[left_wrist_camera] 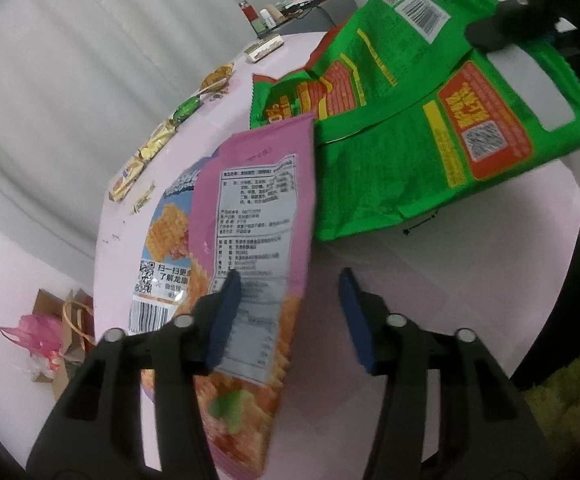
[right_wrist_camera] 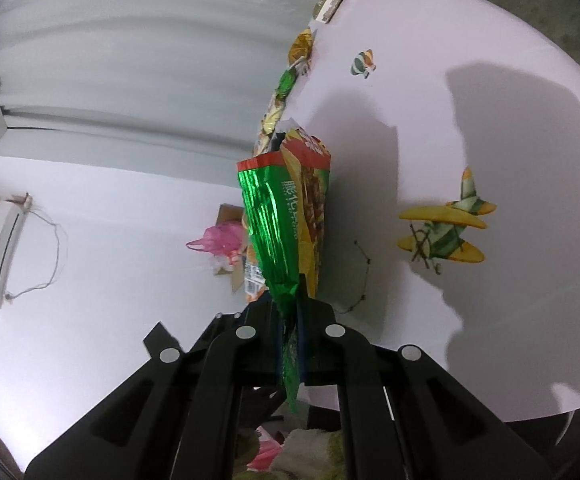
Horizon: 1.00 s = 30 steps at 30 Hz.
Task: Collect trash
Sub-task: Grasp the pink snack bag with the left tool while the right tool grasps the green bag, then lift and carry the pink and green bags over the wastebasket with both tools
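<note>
The left gripper (left_wrist_camera: 290,312), jaws apart, straddles the light, slippery, crinkly pink snack bag (left_wrist_camera: 249,216), best pinched at its flat edge, while the right gripper (right_wrist_camera: 290,340) is clamped on the green bag (right_wrist_camera: 285,216).

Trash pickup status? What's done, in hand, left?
Done: nothing visibly binned. In hand: the right tongs are shut on the green snack bag; the left tongs are open, with the pink snack bag between the jaws, not clamped. Left: the small candy wrappers along the pink table's far edge.
</note>
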Tool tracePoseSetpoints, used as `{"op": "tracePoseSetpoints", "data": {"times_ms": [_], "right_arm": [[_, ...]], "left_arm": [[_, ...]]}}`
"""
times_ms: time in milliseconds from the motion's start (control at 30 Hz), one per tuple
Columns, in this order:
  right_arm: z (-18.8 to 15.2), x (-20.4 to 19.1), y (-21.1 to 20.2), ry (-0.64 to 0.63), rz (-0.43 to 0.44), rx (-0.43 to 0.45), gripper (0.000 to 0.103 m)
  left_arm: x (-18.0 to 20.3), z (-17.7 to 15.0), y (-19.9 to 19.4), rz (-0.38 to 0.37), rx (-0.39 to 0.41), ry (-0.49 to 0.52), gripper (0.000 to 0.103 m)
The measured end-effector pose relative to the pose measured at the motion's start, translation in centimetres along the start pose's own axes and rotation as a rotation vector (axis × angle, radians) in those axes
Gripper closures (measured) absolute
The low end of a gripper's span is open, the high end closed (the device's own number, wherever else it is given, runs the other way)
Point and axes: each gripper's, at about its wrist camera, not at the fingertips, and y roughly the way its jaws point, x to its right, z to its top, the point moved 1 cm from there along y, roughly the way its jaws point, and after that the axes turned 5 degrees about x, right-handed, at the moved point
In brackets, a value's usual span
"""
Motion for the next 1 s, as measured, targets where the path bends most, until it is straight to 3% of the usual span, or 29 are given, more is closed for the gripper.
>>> {"op": "tracePoseSetpoints", "data": {"times_ms": [167,233,433,567,667,900,1000], "right_arm": [[-0.1,0.0,-0.2,-0.004,0.000,-0.005,0.098],[-0.2,0.2,-0.3,-0.011,-0.018,-0.001,0.097],[-0.1,1.3,0.6,-0.003,-0.089,-0.014,0.092],[-0.1,2.2,0.9,0.010,-0.133,-0.010,0.079],[-0.3,2.4,1.0,-0.001,-0.177,-0.006,0.075],[-0.6,1.8,2.1,-0.059,-0.248,0.034,0.070],[-0.9,1.4,2.5,-0.079,-0.232,0.029,0.070]], "left_arm": [[-0.9,-0.4,0.1,-0.010,-0.011,-0.067,0.091],[-1.5,-0.5,0.0,-0.034,-0.002,-0.111,0.095],[-2.1,-0.4,0.4,-0.109,-0.006,-0.179,0.098],[-1.6,-0.4,0.5,-0.122,-0.002,-0.169,0.098],[-1.5,-0.4,0.5,-0.136,0.005,-0.179,0.098],[-1.5,-0.4,0.7,-0.146,0.009,-0.187,0.098],[-1.7,-0.4,0.7,-0.152,0.007,-0.194,0.098]]}}
